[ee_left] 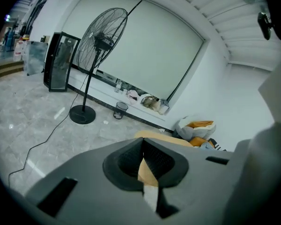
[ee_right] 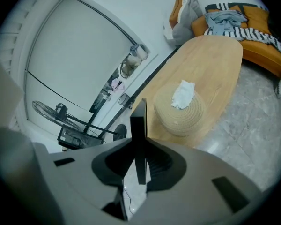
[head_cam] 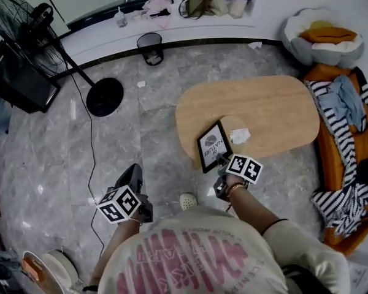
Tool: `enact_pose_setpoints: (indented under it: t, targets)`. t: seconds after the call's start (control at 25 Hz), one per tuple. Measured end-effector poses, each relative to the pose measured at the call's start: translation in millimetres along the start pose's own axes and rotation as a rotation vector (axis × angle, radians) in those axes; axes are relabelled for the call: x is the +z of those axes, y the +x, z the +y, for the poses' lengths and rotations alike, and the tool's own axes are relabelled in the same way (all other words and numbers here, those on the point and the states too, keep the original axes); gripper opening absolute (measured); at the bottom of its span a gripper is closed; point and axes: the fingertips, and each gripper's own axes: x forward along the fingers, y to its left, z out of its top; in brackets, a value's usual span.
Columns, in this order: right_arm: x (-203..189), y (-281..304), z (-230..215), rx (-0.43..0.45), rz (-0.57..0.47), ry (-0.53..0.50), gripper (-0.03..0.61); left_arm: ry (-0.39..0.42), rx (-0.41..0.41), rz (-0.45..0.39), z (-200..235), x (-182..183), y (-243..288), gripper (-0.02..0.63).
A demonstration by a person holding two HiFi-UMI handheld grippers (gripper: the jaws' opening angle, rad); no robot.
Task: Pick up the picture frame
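The picture frame (head_cam: 213,146) is black with a white print and hangs tilted above the near edge of the oval wooden table (head_cam: 276,106). My right gripper (head_cam: 221,163) is shut on its lower edge. In the right gripper view the frame (ee_right: 139,135) stands edge-on between the pads, rising above the jaws of the right gripper (ee_right: 139,162). My left gripper (head_cam: 134,171) hovers over the floor to the left, well apart from the frame. In its own view the left gripper (ee_left: 143,154) has its tips together and holds nothing.
A round woven mat (ee_right: 180,112) with a crumpled tissue (ee_right: 183,93) lies on the table just beyond the frame. An orange sofa with striped cloth (head_cam: 343,146) stands at the right. A standing fan (head_cam: 24,32), its base (head_cam: 105,97), a floor cable and a bin (head_cam: 150,48) are at the left.
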Motion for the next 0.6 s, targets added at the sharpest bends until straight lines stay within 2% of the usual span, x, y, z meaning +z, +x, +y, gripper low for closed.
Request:
enact_pose_setpoints:
  t: [0.36,0.6]
  targets:
    - [44.0,-48.8,54.3,0.115,-0.122,-0.058,0.074,0.053,-0.090,-0.112,-40.5,40.5,10.1,0.003]
    - [74.8,-80.6,100.3,0.206,-0.227,-0.100,0.074,0.044,-0.073,-0.151,-47.9,69.7,11.3,0.003]
